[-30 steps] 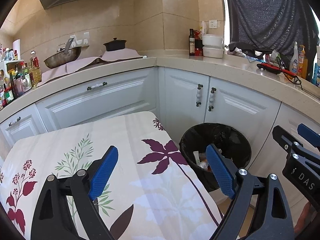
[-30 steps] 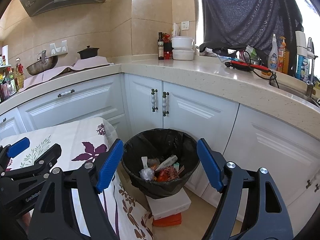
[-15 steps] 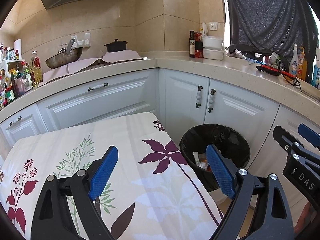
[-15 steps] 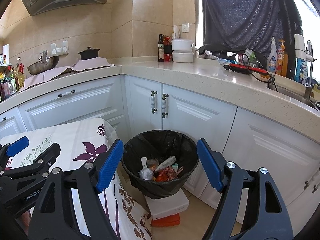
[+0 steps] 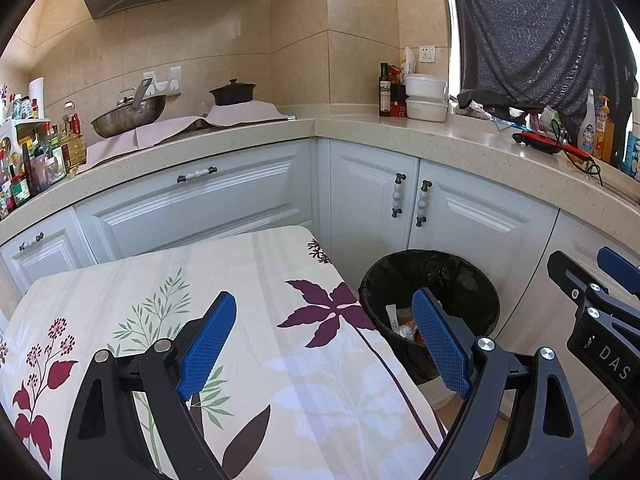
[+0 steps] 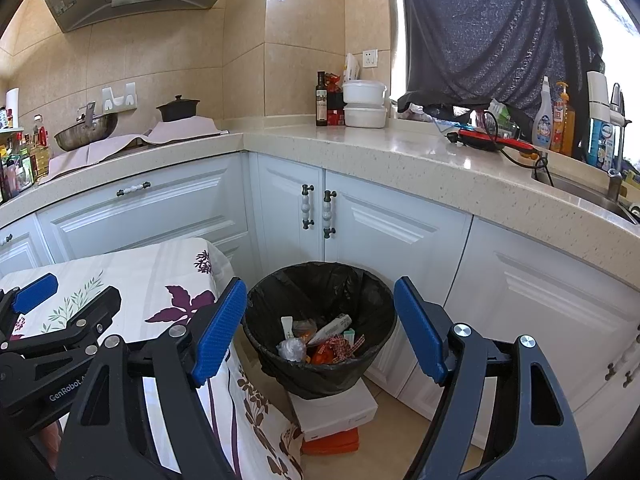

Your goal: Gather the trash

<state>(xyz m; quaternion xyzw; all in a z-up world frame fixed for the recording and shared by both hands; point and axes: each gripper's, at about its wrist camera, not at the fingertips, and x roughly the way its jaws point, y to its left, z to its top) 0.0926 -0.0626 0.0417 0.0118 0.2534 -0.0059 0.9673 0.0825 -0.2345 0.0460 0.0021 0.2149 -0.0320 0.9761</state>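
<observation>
Trash [image 6: 320,340] lies in the black-lined bin [image 6: 320,376] low in the middle of the right wrist view, framed by the right gripper [image 6: 320,328], whose blue pads stand wide apart and hold nothing. The left gripper [image 5: 324,340] is also wide open and holds nothing, over the bare flowered tablecloth [image 5: 280,392], whose right edge is just beside the bin. "DAS" and "GenRobot" show on the grippers; farther back, white cabinets [image 6: 384,232] stand close behind the bin.
</observation>
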